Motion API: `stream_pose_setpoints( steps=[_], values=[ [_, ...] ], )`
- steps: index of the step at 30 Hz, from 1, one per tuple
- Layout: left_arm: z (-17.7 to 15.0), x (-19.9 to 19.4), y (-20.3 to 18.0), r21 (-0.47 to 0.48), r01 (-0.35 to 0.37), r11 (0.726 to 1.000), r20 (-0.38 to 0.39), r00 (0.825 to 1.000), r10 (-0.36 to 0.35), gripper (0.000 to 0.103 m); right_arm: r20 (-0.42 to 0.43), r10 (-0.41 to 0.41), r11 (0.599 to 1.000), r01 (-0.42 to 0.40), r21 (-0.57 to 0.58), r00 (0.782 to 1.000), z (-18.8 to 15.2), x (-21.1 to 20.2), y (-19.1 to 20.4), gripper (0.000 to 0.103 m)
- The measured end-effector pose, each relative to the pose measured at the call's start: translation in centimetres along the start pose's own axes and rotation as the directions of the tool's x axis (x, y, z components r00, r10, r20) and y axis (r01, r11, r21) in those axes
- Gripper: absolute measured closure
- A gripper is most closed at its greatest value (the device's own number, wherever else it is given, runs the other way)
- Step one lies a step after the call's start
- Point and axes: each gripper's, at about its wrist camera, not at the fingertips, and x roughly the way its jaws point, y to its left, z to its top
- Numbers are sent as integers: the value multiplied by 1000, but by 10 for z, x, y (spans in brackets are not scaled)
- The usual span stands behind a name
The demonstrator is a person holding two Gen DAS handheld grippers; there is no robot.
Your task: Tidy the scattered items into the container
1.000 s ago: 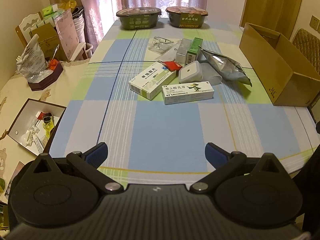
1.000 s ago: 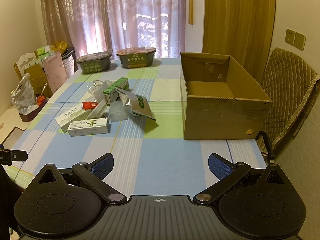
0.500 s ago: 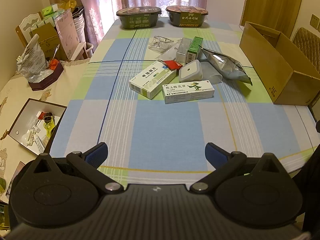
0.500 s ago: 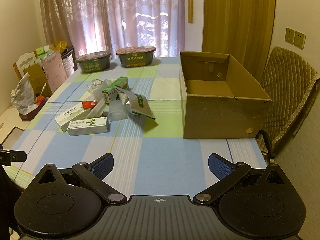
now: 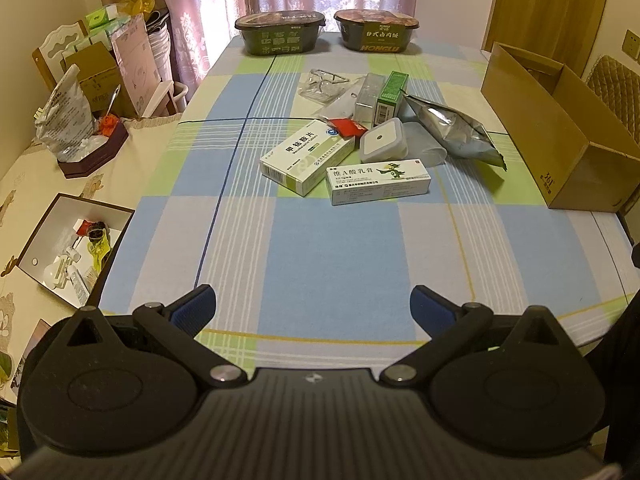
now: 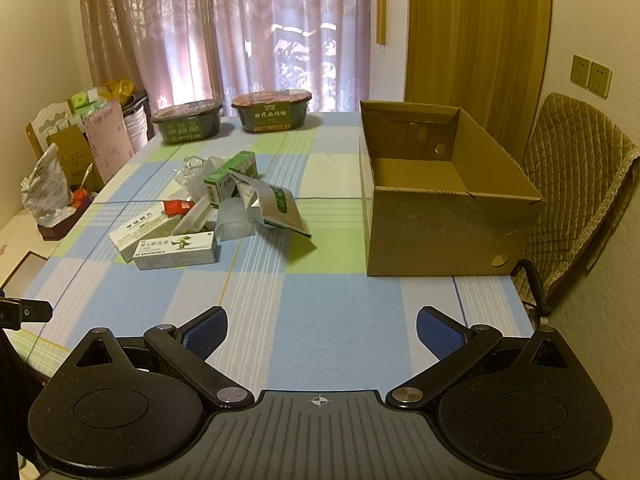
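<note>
A heap of items lies mid-table: two white medicine boxes, a white square case, a silver foil pouch, a green box, a red packet and clear plastic glasses. The open cardboard box stands empty at the table's right side. My left gripper hovers open over the near table edge, well short of the heap. My right gripper is open too, nothing between its fingers, with the cardboard box ahead to the right.
Two dark food tubs sit at the far end of the checked tablecloth. A side surface on the left carries a white tray of small things and a crumpled bag. A quilted chair stands right of the box.
Both views have shifted only slightly; the heap sits a touch higher in the left wrist view. Both grippers stay open and nothing has been touched.
</note>
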Motion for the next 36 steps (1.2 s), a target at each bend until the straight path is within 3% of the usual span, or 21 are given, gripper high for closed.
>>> stream_pose_setpoints(
  steps=[9,15,18,24,31,36],
  values=[
    [3,0,0,7,-9,1000,6,1000,9,1,-8,6,1000,-6,3,1000,1,3,0,0],
    [10,5,2,24,-2,1000,4,1000,1,1,8,57,998,-57,21,998,13,14,0,0],
    [16,10,5,26,9,1000,6,1000,-9,1,-27,113,993,-113,14,993,27,30,1,0],
    [42,27,12,37,47,998,-3,999,-47,1,-111,212,977,-214,-8,971,74,72,5,0],
    [90,58,12,102,97,990,-17,995,-96,1,-280,238,957,-273,-93,930,149,142,16,0],
    [120,87,13,156,141,978,-43,990,-136,1,-375,245,937,-318,-146,894,182,195,22,0]
  ],
)
